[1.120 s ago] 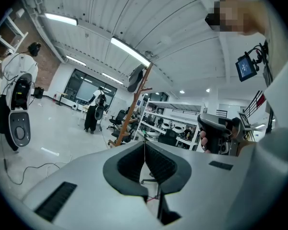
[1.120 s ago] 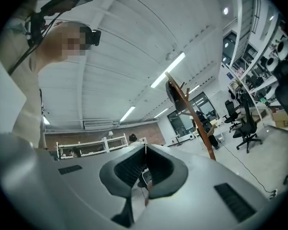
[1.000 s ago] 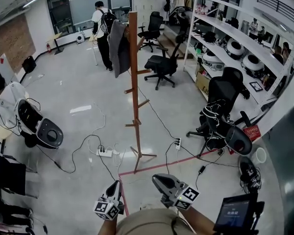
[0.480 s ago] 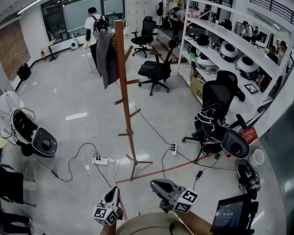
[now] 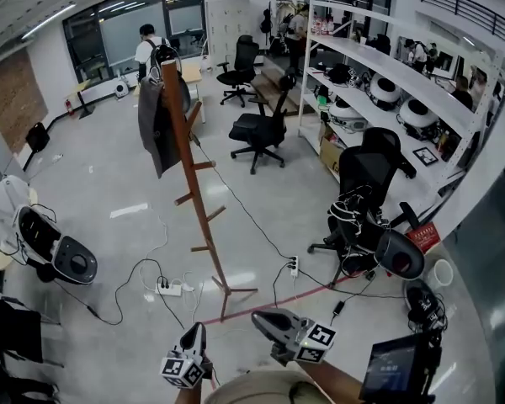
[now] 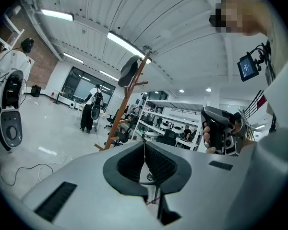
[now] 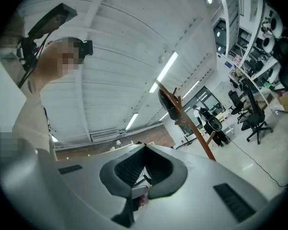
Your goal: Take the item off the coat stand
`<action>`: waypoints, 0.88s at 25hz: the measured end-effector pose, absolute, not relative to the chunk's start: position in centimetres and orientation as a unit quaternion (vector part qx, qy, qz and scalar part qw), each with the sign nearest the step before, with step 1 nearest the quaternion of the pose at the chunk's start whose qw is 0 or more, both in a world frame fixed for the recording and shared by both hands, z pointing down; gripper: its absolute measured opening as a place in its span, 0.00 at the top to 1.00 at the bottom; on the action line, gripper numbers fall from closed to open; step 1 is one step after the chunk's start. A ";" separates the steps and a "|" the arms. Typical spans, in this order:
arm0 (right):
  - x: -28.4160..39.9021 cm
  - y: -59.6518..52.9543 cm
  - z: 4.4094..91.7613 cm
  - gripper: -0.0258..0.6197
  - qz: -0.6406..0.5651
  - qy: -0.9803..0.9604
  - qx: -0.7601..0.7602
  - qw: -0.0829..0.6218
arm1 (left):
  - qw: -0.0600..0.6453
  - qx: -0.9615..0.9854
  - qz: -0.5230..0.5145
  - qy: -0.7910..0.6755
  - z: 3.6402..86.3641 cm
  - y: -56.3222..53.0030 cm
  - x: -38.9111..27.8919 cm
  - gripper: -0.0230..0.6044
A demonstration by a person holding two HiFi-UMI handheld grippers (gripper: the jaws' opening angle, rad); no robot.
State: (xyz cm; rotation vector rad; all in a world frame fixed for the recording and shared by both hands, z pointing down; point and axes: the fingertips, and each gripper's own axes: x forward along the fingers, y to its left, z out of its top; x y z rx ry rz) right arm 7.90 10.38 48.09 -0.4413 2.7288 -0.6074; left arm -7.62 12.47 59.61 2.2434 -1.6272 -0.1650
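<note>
A wooden coat stand (image 5: 195, 194) rises from the pale floor (image 5: 118, 175) in the middle of an open office, leaning in the head view, and a dark grey jacket (image 5: 156, 124) hangs from a peg at its very top, drooping down the side away from the shelving (image 5: 379, 66). Both grippers are held low at the bottom edge of the head view, well apart from the stand and pointing roughly towards it. The left gripper (image 5: 199, 328) has its jaws pressed together with nothing between them; the right gripper (image 5: 259, 318), just beside it, likewise has its jaws closed tip to tip and carries nothing. A red tape line (image 5: 269, 307) crosses the floor between the grippers and the foot of the stand, with a white power strip (image 5: 170, 289) and its cables close by. Beyond the stand a person with a backpack (image 5: 149, 47) stands near the windows, and black office chairs (image 5: 257, 129) sit beside the shelving
</note>
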 end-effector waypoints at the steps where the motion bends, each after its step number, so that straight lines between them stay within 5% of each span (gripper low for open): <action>1: 8.0 10.4 48.2 0.94 -0.214 0.952 -0.154 0.153 | 0.184 0.793 -0.059 -0.578 59.4 12.4 -7.3 0.93; 22: 8.3 12.3 50.0 0.94 -0.249 0.949 -0.136 0.138 | 0.196 0.766 -0.060 -0.609 61.0 18.8 -7.2 0.93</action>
